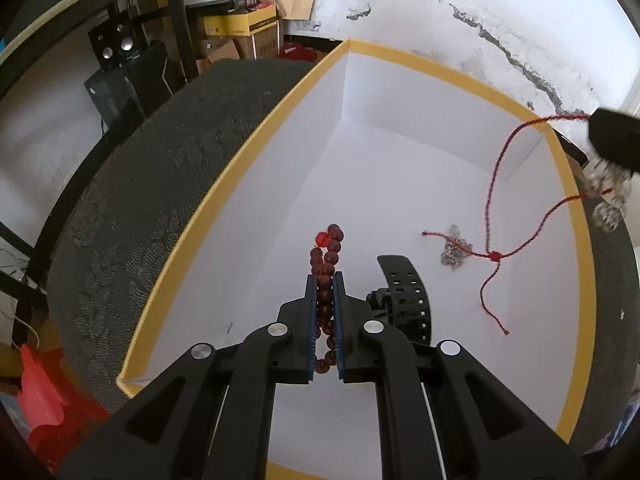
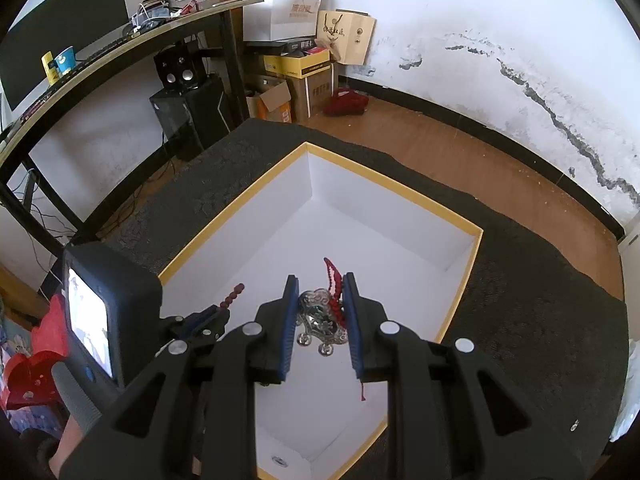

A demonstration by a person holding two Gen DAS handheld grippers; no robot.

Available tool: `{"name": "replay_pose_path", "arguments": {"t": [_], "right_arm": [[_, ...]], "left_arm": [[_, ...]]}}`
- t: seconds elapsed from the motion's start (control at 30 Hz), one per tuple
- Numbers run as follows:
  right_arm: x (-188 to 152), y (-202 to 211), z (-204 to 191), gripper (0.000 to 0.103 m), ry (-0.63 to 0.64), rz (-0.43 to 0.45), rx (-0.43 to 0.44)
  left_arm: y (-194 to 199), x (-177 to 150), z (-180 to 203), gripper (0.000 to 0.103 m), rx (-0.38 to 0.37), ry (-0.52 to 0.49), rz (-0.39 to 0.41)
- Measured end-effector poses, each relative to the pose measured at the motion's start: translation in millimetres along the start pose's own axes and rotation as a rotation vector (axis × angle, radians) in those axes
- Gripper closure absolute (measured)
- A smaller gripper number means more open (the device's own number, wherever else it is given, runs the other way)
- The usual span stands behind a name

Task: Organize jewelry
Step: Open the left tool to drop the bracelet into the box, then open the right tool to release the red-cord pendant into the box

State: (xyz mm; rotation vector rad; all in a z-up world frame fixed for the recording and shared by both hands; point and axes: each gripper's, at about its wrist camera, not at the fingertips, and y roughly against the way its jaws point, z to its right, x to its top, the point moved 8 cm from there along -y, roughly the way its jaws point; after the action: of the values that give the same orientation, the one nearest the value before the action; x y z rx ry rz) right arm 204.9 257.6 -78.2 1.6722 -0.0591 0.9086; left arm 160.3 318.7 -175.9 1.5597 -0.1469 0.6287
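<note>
Red bead bracelet (image 1: 325,276) hangs pinched between the left gripper (image 1: 325,280) pads, low inside the white yellow-rimmed box (image 1: 224,184), likely for dropping in. Right gripper (image 2: 320,300) clamps a silver pendant (image 2: 320,320) with its red cord (image 1: 496,184) trailing into the box. A chain (image 1: 454,248) and black watch strap (image 1: 404,292) lie on the floor.

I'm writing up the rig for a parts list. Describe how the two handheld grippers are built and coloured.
Both the left gripper and the right gripper are matte black plastic, with two straight fingers lined with ribbed blue pads. Scissor-like linkage arms carry round silver pivot caps. The right wrist view also shows the left unit's black camera block with a small lit screen and a grey handle.
</note>
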Motion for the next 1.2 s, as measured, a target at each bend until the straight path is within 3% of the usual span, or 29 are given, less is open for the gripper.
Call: {"name": "replay_pose_path", "arguments": {"t": [0.4, 0.47, 0.53, 0.63, 0.9, 1.2], "right_arm": [[-6, 1, 5, 0.081, 0.001, -0.007, -0.019], [-7, 2, 7, 0.081, -0.002, -0.010, -0.023], [-8, 1, 9, 0.080, -0.003, -0.013, -0.027], [-11, -3, 11, 0.080, -0.007, -0.020, -0.030], [-15, -35, 15, 0.080, -0.022, -0.078, -0.028], [-20, -84, 16, 0.080, -0.024, -0.171, -0.032]], "left_arm": [[-15, -2, 1, 0.095, 0.001, -0.018, -0.038], [-15, -3, 0, 0.082, 0.011, -0.011, -0.045], [-10, -2, -2, 0.039, 0.028, -0.011, -0.030], [2, 2, -4, 0.029, 0.034, 0.006, 0.017], [13, -4, 3, 0.020, -0.004, 0.007, 0.029], [16, -6, 6, 0.020, -0.016, 0.014, 0.034]]}}
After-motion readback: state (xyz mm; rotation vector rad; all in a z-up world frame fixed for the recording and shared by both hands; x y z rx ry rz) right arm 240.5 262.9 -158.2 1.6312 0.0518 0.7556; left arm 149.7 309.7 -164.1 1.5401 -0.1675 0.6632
